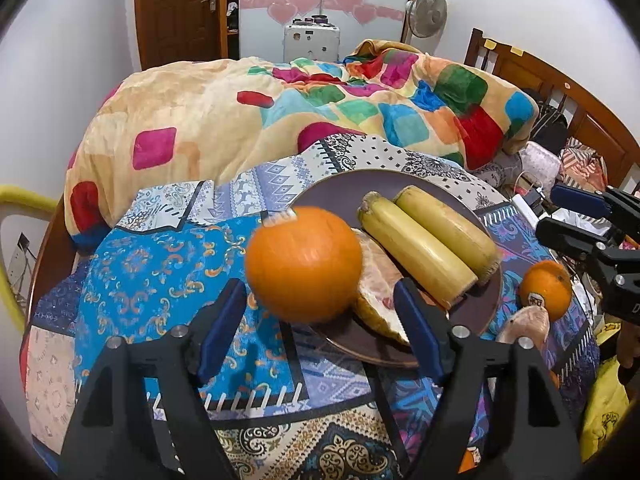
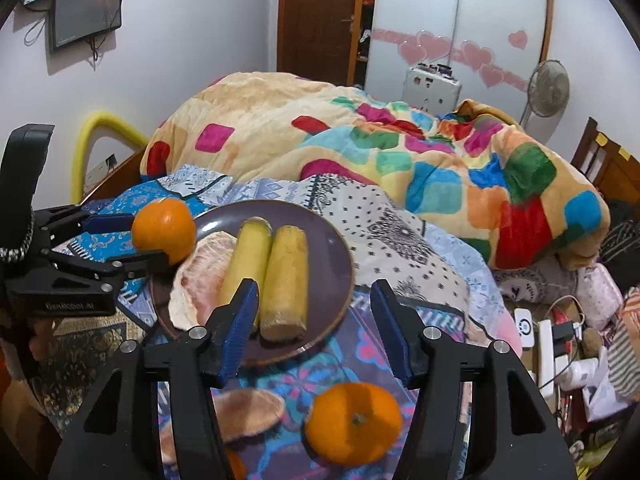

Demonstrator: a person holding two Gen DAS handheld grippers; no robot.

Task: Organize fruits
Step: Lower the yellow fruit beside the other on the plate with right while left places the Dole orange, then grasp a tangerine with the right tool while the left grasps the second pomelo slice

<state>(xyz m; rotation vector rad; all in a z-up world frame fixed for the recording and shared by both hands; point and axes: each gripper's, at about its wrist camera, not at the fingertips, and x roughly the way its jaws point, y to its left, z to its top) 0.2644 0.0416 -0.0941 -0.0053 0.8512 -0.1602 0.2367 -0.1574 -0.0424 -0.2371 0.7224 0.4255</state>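
Left gripper point(image 1: 320, 320): jaws stood wide, an orange point(image 1: 303, 264) between the blue pads point(image 1: 222, 324) at the near-left rim of the plate point(image 1: 490, 300); the fruit looked blurred and no pad was seen pressing it, so it read as freed, not gripped
Plate contents: a pomelo segment point(image 1: 376, 300) at the near side, two peeled bananas point(image 1: 432, 248) side by side across the middle
Right gripper point(image 2: 316, 316): jaws partly open and empty, over the plate's near edge, beside the bananas
Fruit off the plate: a second orange point(image 2: 354, 428) and another pomelo piece point(image 2: 248, 412) lay on the patterned cloth point(image 1: 160, 272) just below the right gripper
Step in hand (judged): setting the first orange on the plate; best let it settle against the pomelo segment before drawing back, since it sat at the rim and could roll off
Left wrist view only: barcode sticker on the second orange
Right wrist view only: stem scar on the second orange; the left gripper's body seen side-on
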